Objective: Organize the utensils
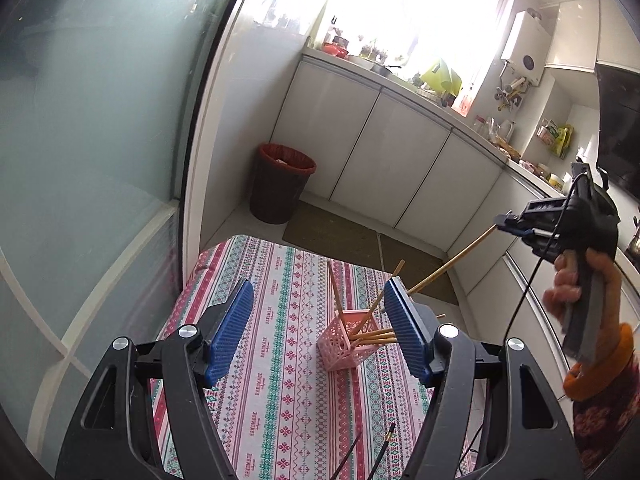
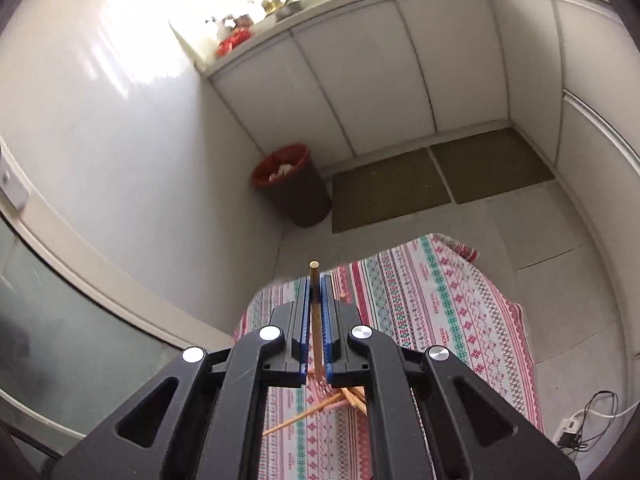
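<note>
Here the left tongs (image 1: 318,330) hang over the surface (image 1: 280,400), which is covered with a striped patterned cloth, and their blue pads (image 1: 232,332) stand wide apart with nothing between them. Seen from the left wrist, a pink lattice basket (image 1: 347,344) stands on the cloth between those pads, nearer the right one. Several wooden chopsticks (image 1: 372,336) sit in it: one rises nearly upright, one leans toward the right, and a few lie low across its rim, pointing right behind the pad.

The right tongs (image 1: 505,222) are held up high, well above the basket and off to its right, gripped by a hand (image 1: 568,284) in an orange-cuffed sleeve. They are clamped on a single chopstick (image 1: 452,262) near its upper end; the stick slants down and left toward the basket, its lower end hidden behind the left tongs' right pad. From the right wrist, that chopstick (image 2: 315,320) runs lengthwise between the closed blue pads, its blunt tip poking out past them, with the other sticks fanned out on the cloth below.

A red-lined bin (image 1: 280,184) stands on the floor by the white cabinets (image 1: 380,160)
</note>
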Tool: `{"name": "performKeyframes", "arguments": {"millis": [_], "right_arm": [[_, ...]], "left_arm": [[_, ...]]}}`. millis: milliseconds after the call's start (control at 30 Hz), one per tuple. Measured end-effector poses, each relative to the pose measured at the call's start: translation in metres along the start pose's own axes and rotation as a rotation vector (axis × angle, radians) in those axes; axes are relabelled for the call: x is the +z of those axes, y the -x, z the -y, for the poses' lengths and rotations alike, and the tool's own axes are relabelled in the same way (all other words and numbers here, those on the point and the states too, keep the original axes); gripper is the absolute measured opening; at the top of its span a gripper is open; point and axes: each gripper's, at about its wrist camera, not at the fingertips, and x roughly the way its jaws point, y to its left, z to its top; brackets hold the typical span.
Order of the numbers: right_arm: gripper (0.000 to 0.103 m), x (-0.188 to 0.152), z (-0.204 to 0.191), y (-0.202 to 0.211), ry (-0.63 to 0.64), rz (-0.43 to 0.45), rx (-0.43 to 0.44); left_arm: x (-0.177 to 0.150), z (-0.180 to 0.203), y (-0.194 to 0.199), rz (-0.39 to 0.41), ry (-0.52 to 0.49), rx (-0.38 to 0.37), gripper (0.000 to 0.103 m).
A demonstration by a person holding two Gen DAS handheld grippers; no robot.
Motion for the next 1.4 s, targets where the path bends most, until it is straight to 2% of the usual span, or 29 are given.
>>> {"name": "performKeyframes", "arguments": {"millis": [100, 233, 267, 333, 400, 433, 467, 500, 533, 600, 633, 667, 733, 767, 800, 833, 867, 933, 967, 1000, 1067, 1133, 1200, 1233, 1267, 1333, 1400], "right_arm": [[0.006, -0.015, -0.015, -0.01, 0.051, 0.022, -0.026], [0.013, -0.03, -0.022, -0.03, 0.065, -0.021, 0.0], [0.014, -0.033, -0.023, -0.029, 0.067, -0.026, 0.011], [0.025, -0.036, -0.023, -0.023, 0.072, -0.025, 0.024], [0.025, -0.04, -0.022, -0.004, 0.072, -0.002, 0.034], [0.032, -0.042, -0.021, 0.003, 0.067, 0.006, 0.043], [0.038, -0.044, -0.017, 0.018, 0.056, 0.02, 0.058], [0.052, -0.049, -0.011, 0.035, 0.042, 0.042, 0.066], [0.06, -0.055, -0.004, 0.054, 0.03, 0.07, 0.08], [0.065, -0.067, 0.011, 0.088, 0.035, 0.099, 0.111], [0.07, -0.073, 0.02, 0.109, 0.056, 0.104, 0.136], [0.074, -0.078, 0.026, 0.126, 0.084, 0.111, 0.162], [0.092, -0.092, 0.03, 0.167, 0.236, 0.146, 0.201], [0.096, -0.107, 0.029, 0.192, 0.38, 0.188, 0.177], [0.096, -0.124, 0.026, 0.21, 0.514, 0.235, 0.117], [0.096, -0.149, 0.023, 0.226, 0.68, 0.306, -0.009], [0.096, -0.17, 0.022, 0.231, 0.786, 0.368, -0.109], [0.096, -0.195, 0.015, 0.218, 0.919, 0.438, -0.233], [0.096, -0.2, 0.014, 0.207, 0.893, 0.462, -0.301], [0.096, -0.204, 0.02, 0.19, 0.819, 0.448, -0.338], [0.096, -0.209, 0.048, 0.161, 0.613, 0.331, -0.21], [0.096, -0.222, 0.096, 0.119, 0.328, 0.122, -0.083], [0.096, -0.24, 0.14, 0.084, 0.144, -0.044, -0.043], [0.096, -0.244, 0.155, 0.068, 0.082, -0.122, -0.084], [0.096, -0.244, 0.165, 0.058, 0.031, -0.174, -0.106], [0.096, -0.243, 0.186, 0.048, -0.084, -0.213, -0.026], [0.096, -0.243, 0.197, 0.04, -0.165, -0.244, -0.019]], "left_arm": [[0.0, -0.002, -0.001, -0.014, 0.013, -0.003, 0.065], [0.002, -0.003, 0.006, -0.004, 0.019, -0.005, 0.066], [0.003, -0.003, 0.008, -0.001, 0.019, -0.006, 0.067], [0.003, -0.004, 0.012, 0.004, 0.018, -0.001, 0.069], [0.002, -0.004, 0.013, -0.003, 0.015, 0.003, 0.071], [0.0, -0.003, 0.011, -0.015, 0.01, 0.006, 0.076], [-0.002, -0.001, 0.009, -0.033, 0.003, 0.01, 0.078], [-0.007, 0.001, 0.003, -0.068, -0.008, 0.017, 0.078], [-0.013, 0.002, -0.002, -0.101, -0.02, 0.021, 0.079], [-0.028, 0.008, -0.016, -0.189, -0.052, 0.037, 0.082], [-0.036, 0.01, -0.022, -0.222, -0.064, 0.047, 0.083], [-0.048, 0.014, -0.032, -0.279, -0.096, 0.055, 0.092], [-0.074, 0.028, -0.052, -0.406, -0.185, 0.066, 0.095], [-0.09, 0.037, -0.064, -0.463, -0.235, 0.078, 0.095], [-0.101, 0.042, -0.072, -0.5, -0.273, 0.087, 0.095], [-0.115, 0.05, -0.082, -0.547, -0.324, 0.098, 0.095], [-0.134, 0.061, -0.094, -0.604, -0.386, 0.107, 0.095], [-0.162, 0.077, -0.112, -0.681, -0.467, 0.127, 0.095], [-0.174, 0.082, -0.12, -0.709, -0.499, 0.139, 0.095], [-0.18, 0.087, -0.126, -0.728, -0.519, 0.144, 0.095], [-0.192, 0.098, -0.137, -0.75, -0.557, 0.147, 0.095], [-0.202, 0.105, -0.155, -0.773, -0.567, 0.161, 0.092], [-0.214, 0.106, -0.174, -0.814, -0.577, 0.2, 0.079], [-0.22, 0.104, -0.182, -0.841, -0.586, 0.211, 0.076], [-0.228, 0.102, -0.191, -0.874, -0.59, 0.219, 0.069], [-0.234, 0.098, -0.201, -0.903, -0.581, 0.234, 0.064], [-0.238, 0.096, -0.208, -0.916, -0.576, 0.234, 0.054]]}}
